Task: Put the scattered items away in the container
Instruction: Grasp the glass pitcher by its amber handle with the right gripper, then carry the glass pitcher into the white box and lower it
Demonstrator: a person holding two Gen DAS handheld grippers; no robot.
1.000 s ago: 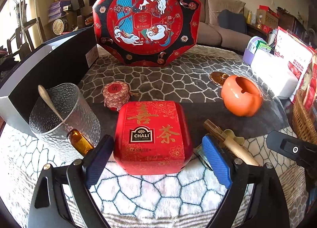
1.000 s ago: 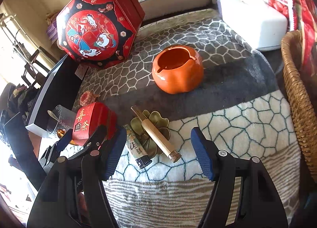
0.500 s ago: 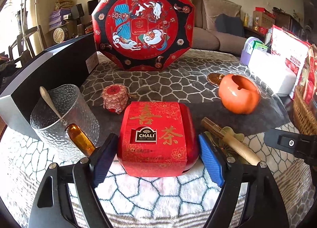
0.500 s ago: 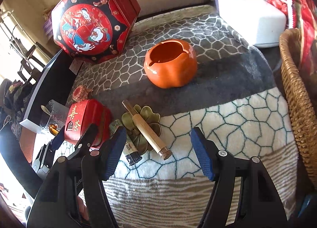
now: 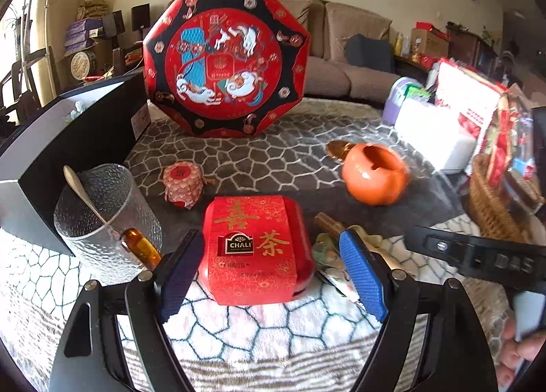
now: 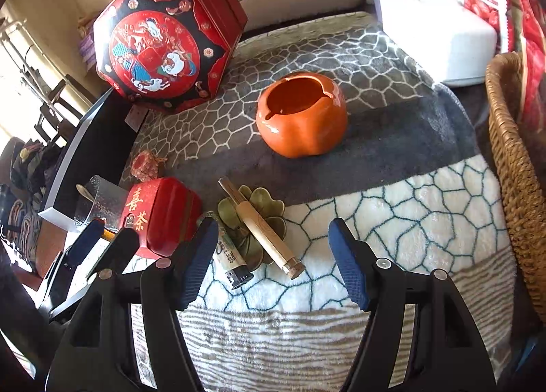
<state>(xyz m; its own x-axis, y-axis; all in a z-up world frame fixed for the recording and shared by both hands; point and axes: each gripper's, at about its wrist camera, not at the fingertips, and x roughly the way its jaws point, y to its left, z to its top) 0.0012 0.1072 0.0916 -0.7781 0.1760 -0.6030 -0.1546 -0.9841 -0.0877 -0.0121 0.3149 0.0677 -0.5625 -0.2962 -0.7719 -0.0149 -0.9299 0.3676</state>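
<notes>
The red CHALI tea box [image 5: 252, 248] rests on the blanket between the jaws of my left gripper [image 5: 269, 238], which stands open. Its left pad is at the box's edge, and a gap shows on the right. From the right wrist view, the left gripper [image 6: 109, 238] sits just short of the tea box [image 6: 163, 214]. My right gripper [image 6: 272, 226] hovers open over a wooden tube [image 6: 262, 224], a green leaf dish [image 6: 228, 209] and a lighter [image 6: 232, 259], holding nothing. A wicker basket [image 6: 512, 170] stands at the right edge.
An orange ceramic bowl [image 6: 302, 115] sits mid-table. A glass cup [image 5: 102, 214] with a spoon, an amber vial [image 5: 141, 248] and a small scaled jar [image 5: 182, 184] are at the left. An octagonal red box [image 5: 225, 61], a black box [image 5: 68, 139] and a white box [image 6: 436, 37] line the back.
The left jaws narrowed around the tea box. The left gripper then drew back and tilted up, and the box stayed on the blanket. The right gripper barely shifted.
</notes>
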